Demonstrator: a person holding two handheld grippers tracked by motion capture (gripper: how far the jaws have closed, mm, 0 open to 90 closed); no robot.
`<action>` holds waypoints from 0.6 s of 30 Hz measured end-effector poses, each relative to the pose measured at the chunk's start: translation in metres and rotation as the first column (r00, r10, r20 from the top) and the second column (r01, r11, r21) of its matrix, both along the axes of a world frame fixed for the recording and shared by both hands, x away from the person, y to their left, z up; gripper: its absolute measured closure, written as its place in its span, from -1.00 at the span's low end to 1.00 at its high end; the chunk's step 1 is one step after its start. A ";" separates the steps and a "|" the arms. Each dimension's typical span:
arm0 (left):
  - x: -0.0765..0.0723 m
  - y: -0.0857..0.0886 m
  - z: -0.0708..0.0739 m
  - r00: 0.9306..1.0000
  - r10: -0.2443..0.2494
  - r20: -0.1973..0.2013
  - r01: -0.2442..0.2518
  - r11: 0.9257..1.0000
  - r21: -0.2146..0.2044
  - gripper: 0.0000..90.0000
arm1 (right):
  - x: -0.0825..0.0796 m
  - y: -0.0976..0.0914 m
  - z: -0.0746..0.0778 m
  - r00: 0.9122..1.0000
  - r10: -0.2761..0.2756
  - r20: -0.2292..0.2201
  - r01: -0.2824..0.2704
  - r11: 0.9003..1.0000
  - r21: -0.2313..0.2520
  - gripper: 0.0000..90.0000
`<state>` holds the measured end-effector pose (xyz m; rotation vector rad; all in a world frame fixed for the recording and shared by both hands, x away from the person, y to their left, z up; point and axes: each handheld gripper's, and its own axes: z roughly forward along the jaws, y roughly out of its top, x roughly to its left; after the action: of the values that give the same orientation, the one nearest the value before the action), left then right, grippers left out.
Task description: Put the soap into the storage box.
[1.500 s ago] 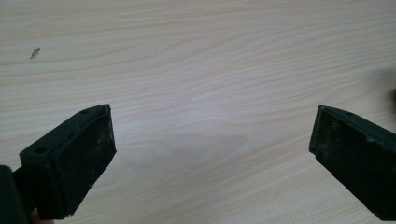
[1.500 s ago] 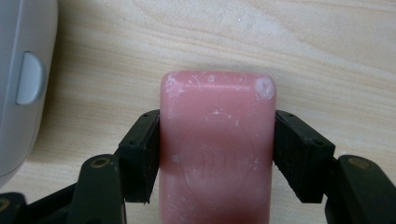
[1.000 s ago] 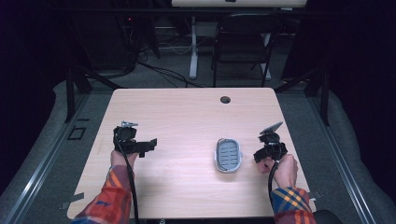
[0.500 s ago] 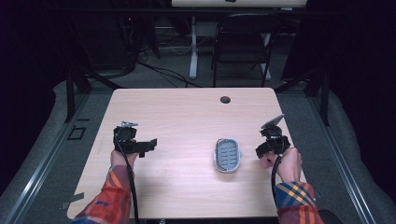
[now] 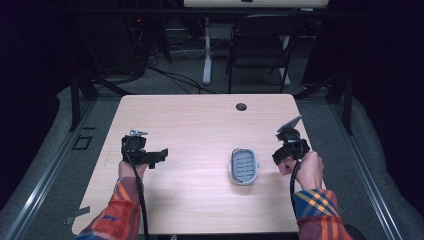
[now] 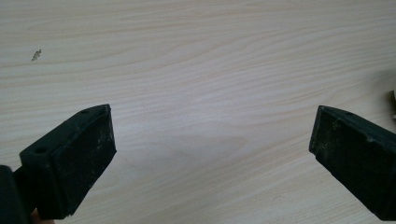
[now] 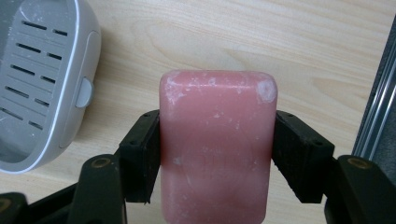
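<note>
The right tongs (image 7: 215, 154) are clenched on a pink bar of soap (image 7: 217, 144), one black pad pressed flat against each long side of the bar, which stands up between them with its rounded top end pointing away from the camera. The soap carries whitish scuffs and a pale spot near one upper corner. In the right gripper view the bar hangs above bare wood, just beside the grey soap dish (image 7: 42, 84), whose slotted draining floor and white rim fill the left part of that picture; soap and dish do not touch. In the high view the same soap dish (image 5: 243, 166) lies flat on the desk (image 5: 200, 125), right of its middle and near the person's edge, and the right tongs (image 5: 286, 152) are held above the desk just to the right of the dish, close to the desk's right edge, with the grey plate on top tilted upward. The left tongs (image 5: 159, 155) sit over the left part of the desk, well apart from the dish, pointing toward the middle. In the left gripper view the left tongs (image 6: 212, 149) are released, the two black pads standing wide apart with only pale wood grain between them. Both forearms wear plaid sleeves (image 5: 117, 210). A small dark cable hole (image 5: 241, 106) marks the far side of the desk.
</note>
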<state>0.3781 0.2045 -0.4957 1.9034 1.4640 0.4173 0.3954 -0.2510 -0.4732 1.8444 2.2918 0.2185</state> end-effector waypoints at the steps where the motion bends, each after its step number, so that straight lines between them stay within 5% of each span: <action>1: 0.000 0.000 0.000 1.000 0.000 0.000 0.000 1.000 0.000 -0.99 | 0.000 0.002 0.001 1.000 -0.003 0.012 0.003 1.000 0.005 -0.17; 18: 0.000 -0.001 0.000 1.000 0.000 -0.003 0.000 1.000 -0.002 -0.99 | 0.006 0.017 0.018 0.999 0.030 0.017 -0.029 1.000 -0.009 -0.17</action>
<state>0.3785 0.2040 -0.4961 1.9037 1.4659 0.4131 0.4017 -0.2345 -0.4556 1.7982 2.3059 0.2271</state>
